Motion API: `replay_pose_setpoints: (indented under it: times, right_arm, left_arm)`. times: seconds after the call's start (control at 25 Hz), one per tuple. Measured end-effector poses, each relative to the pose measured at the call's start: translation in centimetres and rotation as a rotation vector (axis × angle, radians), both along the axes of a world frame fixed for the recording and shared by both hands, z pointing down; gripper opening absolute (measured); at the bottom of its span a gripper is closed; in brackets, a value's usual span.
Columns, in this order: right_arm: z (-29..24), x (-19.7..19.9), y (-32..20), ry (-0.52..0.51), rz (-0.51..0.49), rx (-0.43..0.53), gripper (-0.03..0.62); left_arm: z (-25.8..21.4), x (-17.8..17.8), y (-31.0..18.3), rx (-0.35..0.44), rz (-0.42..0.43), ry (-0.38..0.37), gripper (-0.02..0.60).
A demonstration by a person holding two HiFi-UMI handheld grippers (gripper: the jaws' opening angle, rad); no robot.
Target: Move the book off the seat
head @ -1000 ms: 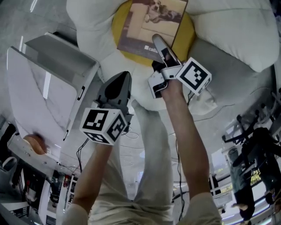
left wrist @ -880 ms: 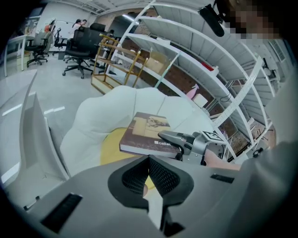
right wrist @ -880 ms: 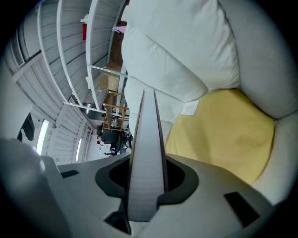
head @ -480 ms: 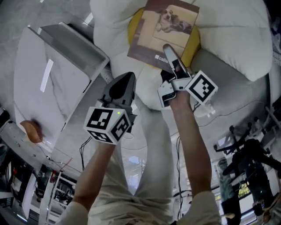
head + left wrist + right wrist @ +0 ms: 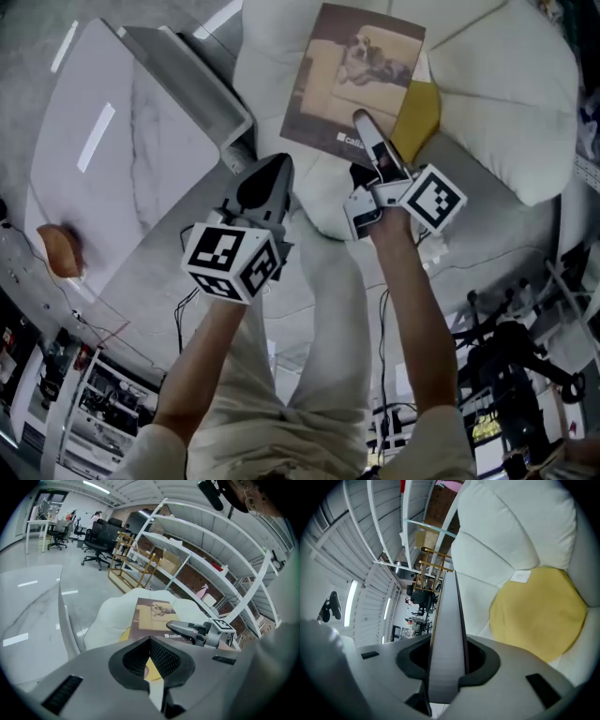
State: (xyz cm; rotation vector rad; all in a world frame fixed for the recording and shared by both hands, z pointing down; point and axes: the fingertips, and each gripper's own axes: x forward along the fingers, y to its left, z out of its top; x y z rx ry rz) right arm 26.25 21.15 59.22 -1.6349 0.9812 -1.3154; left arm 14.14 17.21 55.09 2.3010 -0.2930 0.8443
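Your right gripper (image 5: 366, 127) is clamped on the near edge of the book (image 5: 352, 80), the one with a dog photo on the cover. It's up clear of the white flower-shaped seat (image 5: 497, 103), yellow centre (image 5: 422, 117) showing beside it. Your left gripper (image 5: 275, 169) is closed on nothing, next to the marble worktop (image 5: 112, 169).

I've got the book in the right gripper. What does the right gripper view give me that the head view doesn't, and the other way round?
Right gripper view only: the book edge-on, clamped between the right gripper jaws, and the yellow centre of the seat fully uncovered. Head view only: the book's dog-picture cover, the left gripper holding nothing, and the marble table. Both: the book in that grip, above the white seat.
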Motion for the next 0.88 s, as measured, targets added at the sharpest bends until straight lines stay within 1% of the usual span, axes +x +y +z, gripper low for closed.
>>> replay_pose_setpoints:
  times: [0.08, 0.24, 0.4, 0.68, 0.88]
  right_arm:
    - [-0.7, 0.0, -0.7, 0.005, -0.027, 0.005, 0.137]
    - [-2.2, -0.4, -3.6, 0.016, -0.08, 0.018, 0.137]
    - [-3.1, -1.0, -6.1, 0.015, -0.109, 0.025, 0.137]
    - [-4.3, -3.5, -10.7, 0.026, -0.164, 0.034, 0.137]
    - [-4.5, -5.0, -12.7, 0.04, -0.225, 0.025, 0.137]
  left_arm:
    - [-0.4, -0.1, -0.3, 0.0, -0.017, 0.0, 0.009]
    - [-1.3, -0.9, -2.2, 0.001, -0.059, 0.001, 0.009]
    - [-1.9, -1.7, -3.9, 0.001, -0.087, 0.005, 0.009]
    - [-2.9, -3.8, -7.8, 0.008, -0.132, 0.016, 0.009]
    - [-3.1, -4.8, -9.7, 0.013, -0.16, 0.012, 0.009]
